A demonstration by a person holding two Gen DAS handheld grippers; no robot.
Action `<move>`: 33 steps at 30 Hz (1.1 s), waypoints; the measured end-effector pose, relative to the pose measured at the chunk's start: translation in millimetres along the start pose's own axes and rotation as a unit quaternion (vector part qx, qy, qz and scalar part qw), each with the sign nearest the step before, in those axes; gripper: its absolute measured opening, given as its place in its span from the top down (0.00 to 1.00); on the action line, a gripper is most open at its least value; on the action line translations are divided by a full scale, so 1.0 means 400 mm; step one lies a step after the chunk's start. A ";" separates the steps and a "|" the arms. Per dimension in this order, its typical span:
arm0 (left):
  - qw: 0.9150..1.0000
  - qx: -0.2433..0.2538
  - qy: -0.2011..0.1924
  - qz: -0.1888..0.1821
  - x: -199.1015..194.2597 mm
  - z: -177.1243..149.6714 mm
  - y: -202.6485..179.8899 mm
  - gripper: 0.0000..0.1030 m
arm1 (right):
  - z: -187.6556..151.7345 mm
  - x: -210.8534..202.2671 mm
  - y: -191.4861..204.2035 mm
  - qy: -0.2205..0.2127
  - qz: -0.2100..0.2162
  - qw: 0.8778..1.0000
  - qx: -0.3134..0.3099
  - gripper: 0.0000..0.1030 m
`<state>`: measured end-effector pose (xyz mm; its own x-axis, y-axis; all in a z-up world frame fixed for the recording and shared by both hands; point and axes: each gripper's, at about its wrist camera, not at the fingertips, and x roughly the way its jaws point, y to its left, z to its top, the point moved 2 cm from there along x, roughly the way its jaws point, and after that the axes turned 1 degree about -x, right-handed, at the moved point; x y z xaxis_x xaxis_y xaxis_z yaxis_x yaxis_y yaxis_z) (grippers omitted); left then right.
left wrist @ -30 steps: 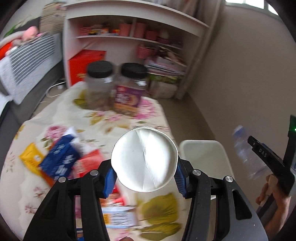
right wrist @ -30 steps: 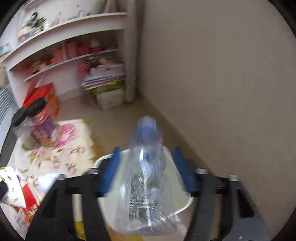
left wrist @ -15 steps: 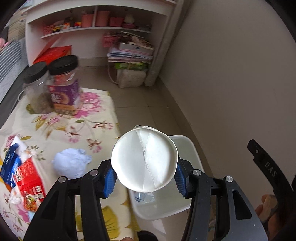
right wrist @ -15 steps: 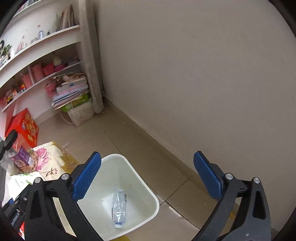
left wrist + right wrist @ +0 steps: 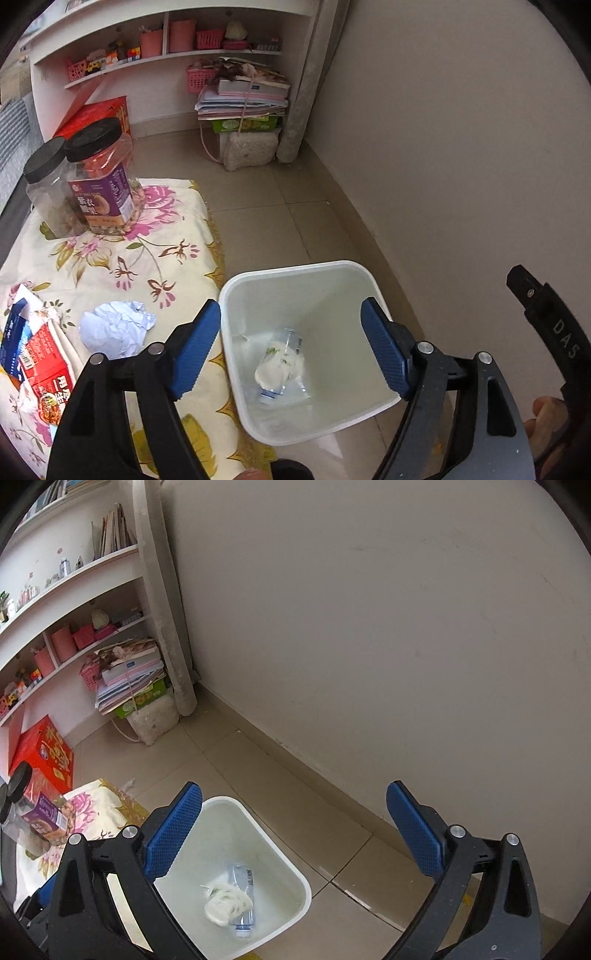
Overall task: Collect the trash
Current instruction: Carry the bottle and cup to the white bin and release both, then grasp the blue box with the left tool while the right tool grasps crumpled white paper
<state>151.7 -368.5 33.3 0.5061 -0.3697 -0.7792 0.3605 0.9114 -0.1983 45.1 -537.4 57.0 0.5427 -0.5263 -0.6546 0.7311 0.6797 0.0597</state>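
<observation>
Tiled floor (image 5: 258,206) beside a plain wall; floral-clothed tabletop (image 5: 122,258) carries two black-lidded jars (image 5: 99,184), crumpled paper (image 5: 110,328) and snack packets (image 5: 40,369). White bin (image 5: 295,273) stands beside the tabletop, containing a paper cup (image 5: 277,365) and plastic bottle (image 5: 242,878). Left gripper (image 5: 291,347) above bin, fingers apart, empty. Right gripper (image 5: 295,834) alongside, fingers apart, empty.

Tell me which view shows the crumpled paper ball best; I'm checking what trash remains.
The left wrist view: the crumpled paper ball lies unobstructed on the floral cloth. The right wrist view doesn't show it.
</observation>
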 end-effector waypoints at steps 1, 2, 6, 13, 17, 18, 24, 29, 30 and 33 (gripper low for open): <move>1.000 0.000 0.000 0.002 -0.001 -0.002 0.005 0.23 | 0.001 0.002 0.003 0.001 0.001 1.000 -0.001 0.07; 1.000 0.001 0.000 0.006 -0.002 -0.005 0.010 0.22 | 0.001 0.002 0.006 0.001 0.003 1.000 -0.001 0.07; 1.000 0.002 0.006 0.030 -0.001 -0.021 0.038 0.18 | 0.000 0.006 0.030 0.009 0.011 1.000 -0.009 0.07; 0.996 0.005 0.020 0.087 0.008 -0.050 0.153 0.17 | -0.016 0.002 0.110 0.025 0.033 0.998 -0.055 0.07; 0.993 -0.004 0.027 0.113 -0.002 -0.060 0.235 0.17 | -0.033 -0.005 0.175 0.030 0.046 0.995 -0.086 0.07; 0.992 -0.008 0.030 0.119 -0.005 -0.062 0.261 0.17 | -0.037 -0.007 0.190 0.032 0.050 0.994 -0.093 0.07; 0.987 -0.022 0.041 0.153 -0.025 -0.074 0.404 0.17 | -0.077 -0.023 0.306 0.038 0.067 0.986 -0.148 0.07; 0.982 -0.036 0.058 0.178 -0.040 -0.086 0.536 0.17 | -0.125 -0.031 0.417 0.043 0.087 0.973 -0.209 0.07; 0.980 -0.039 0.062 0.183 -0.044 -0.089 0.565 0.17 | -0.139 -0.035 0.447 0.043 0.093 0.968 -0.229 0.07; 0.977 -0.046 0.073 0.197 -0.058 -0.096 0.645 0.17 | -0.172 -0.041 0.509 0.046 0.112 0.956 -0.269 0.07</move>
<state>202.7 -117.8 -22.7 0.4720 0.0369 -0.8808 0.0845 0.9926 0.0869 156.7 -355.2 28.0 0.6036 -0.3060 -0.7362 0.2693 0.9474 -0.1730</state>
